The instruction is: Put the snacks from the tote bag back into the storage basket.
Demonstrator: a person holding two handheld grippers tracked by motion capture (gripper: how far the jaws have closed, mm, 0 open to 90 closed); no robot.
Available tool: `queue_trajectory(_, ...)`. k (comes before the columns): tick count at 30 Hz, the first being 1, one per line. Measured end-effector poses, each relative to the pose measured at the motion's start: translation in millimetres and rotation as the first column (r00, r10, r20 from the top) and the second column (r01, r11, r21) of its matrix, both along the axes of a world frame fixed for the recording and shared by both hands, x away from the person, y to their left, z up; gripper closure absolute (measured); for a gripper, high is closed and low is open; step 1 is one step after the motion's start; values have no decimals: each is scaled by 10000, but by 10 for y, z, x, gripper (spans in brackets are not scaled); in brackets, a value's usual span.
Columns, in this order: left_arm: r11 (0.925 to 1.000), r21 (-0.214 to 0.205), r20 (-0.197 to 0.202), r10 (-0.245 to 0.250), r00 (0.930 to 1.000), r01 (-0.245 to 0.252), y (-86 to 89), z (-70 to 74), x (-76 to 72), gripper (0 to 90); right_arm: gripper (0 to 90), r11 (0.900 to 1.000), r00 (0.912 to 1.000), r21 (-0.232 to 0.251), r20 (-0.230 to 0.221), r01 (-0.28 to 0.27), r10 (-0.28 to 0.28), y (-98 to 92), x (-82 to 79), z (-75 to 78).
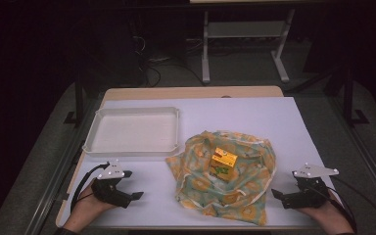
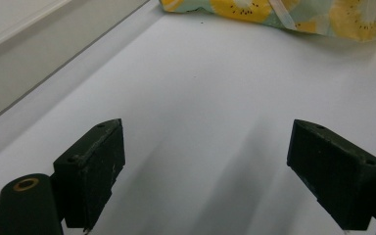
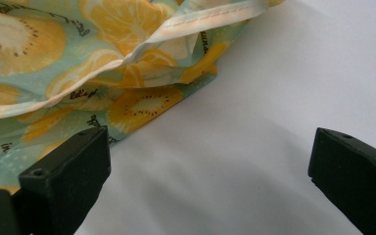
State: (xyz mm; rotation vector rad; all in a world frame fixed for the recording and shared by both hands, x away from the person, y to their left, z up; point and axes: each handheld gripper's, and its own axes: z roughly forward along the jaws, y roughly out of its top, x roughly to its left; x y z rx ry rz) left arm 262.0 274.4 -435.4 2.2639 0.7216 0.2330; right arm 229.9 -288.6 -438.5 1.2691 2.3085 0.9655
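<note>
Your left claw (image 1: 138, 195) rests on the white sheet near the front left corner of the desk (image 1: 235, 115), its jaws spread wide with nothing between them; in the left gripper view they frame bare white surface, with the wall of the tray (image 2: 24, 63) running along the upper left. Your right claw (image 1: 275, 193) sits at the front right, jaws likewise wide apart and empty, pointing inward toward the cloth (image 1: 225, 188). In the right gripper view, one jaw lies just beside the cloth's lower edge, close enough that you cannot tell whether it touches. The cloth, pale green with yellow fruit slices and a light trim, lies rumpled in the middle of the desk between your two hands. A small yellow box (image 1: 223, 160) sits on top of it, near its centre. The shallow white tray (image 1: 132, 131) stands empty at the left rear, its near right corner just beside the cloth's upper left edge.
</note>
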Motion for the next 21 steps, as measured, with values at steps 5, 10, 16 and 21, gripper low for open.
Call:
queue_trajectory(5,10000,4,-14,-37,10000,37,-5,3,3,138,17,10000,10000,39,-37,-45,45,-17,-19,21)
queue_trajectory(10,10000,-9,25,-75,10000,75,3,4,-1,139,17,9997,9998,108,66,-196,196,-1,-31,69)
queue_trajectory(16,9999,-125,-7,-39,10000,39,6,5,-22,141,17,9990,9991,217,156,-395,392,16,-30,135)
queue_trajectory(21,10000,-56,17,-61,10000,62,17,11,-14,141,67,9964,9971,455,295,-713,700,57,-43,230)
